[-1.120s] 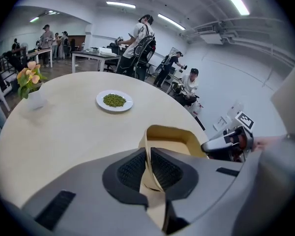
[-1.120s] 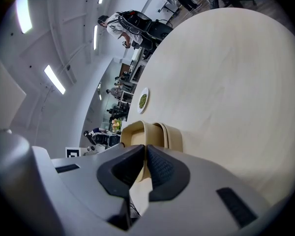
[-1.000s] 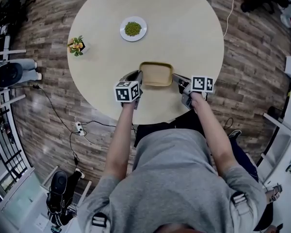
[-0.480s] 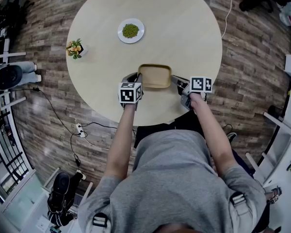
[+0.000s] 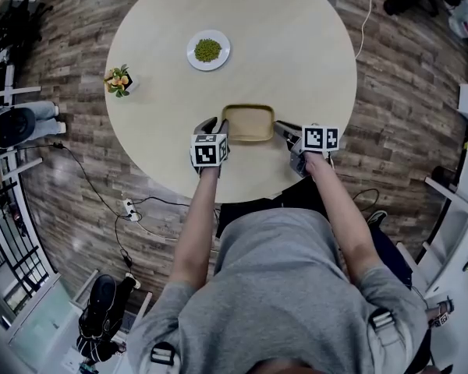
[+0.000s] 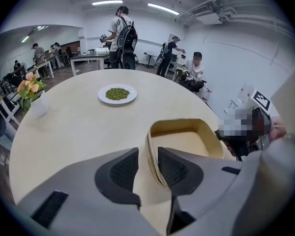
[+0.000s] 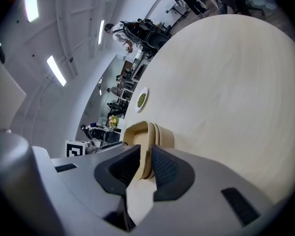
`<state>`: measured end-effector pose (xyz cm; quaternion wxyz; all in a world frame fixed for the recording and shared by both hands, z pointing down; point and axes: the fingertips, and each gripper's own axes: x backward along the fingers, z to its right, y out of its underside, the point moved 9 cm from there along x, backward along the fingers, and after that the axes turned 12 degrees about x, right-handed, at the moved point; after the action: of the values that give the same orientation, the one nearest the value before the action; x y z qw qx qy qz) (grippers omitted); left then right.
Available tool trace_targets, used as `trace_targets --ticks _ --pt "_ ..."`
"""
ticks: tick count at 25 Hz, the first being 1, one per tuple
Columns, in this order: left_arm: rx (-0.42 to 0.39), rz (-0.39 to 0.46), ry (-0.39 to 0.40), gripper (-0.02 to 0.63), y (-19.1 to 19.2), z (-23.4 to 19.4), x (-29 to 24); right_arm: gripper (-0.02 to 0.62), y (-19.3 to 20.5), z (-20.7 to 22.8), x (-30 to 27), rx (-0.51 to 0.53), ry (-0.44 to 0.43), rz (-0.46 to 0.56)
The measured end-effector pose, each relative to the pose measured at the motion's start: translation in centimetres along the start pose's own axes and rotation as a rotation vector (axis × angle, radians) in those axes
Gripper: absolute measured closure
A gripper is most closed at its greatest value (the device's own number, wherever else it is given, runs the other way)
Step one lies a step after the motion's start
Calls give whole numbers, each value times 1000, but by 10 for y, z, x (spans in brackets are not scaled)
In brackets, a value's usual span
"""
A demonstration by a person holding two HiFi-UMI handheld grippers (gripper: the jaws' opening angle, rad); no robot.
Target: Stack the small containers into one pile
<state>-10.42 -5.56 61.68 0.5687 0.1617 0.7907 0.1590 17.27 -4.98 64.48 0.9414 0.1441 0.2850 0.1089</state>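
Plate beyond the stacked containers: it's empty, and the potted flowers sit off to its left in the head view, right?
No. The plate isn't empty: it holds a heap of small green food, as the left gripper view shows. The rest stands: it lies beyond the stacked containers, with the potted flowers off to its left in the head view.

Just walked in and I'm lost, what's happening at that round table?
A person at the round table has a two-jaw gripper in each hand. The left gripper and the right gripper are at opposite ends of a nested pile of tan containers, each with the pile's rim between its jaws. Both sets of jaws have just been opening, so the pile looks released, resting on the table. A plate of green food and a small potted plant sit farther off.
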Motion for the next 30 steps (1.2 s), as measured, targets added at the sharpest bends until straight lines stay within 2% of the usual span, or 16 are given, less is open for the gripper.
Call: trace_targets --ticks 2,8,16,20,22,25,27,30 --pt "2 -4 6 471 1 -2 -2 497 1 1 -1 17 13 -7" --pt "9 -10 22 466 4 -5 -7 491 8 11 -1 -13 40 -8" --pt "43 -15 46 437 7 -11 -13 423 9 19 0 -16 71 -6" --pt "55 -1 61 426 7 -13 -12 419 10 16 0 9 82 -1" --pt "55 35 77 427 6 -13 -10 446 8 13 0 66 83 13" --pt "23 98 103 414 3 -9 -5 451 1 0 -2 198 77 40" --pt "-1 125 107 414 1 -5 1 473 -3 -13 -2 325 103 45" --pt "-30 159 113 416 -1 -2 11 522 -4 -28 -1 559 194 13"
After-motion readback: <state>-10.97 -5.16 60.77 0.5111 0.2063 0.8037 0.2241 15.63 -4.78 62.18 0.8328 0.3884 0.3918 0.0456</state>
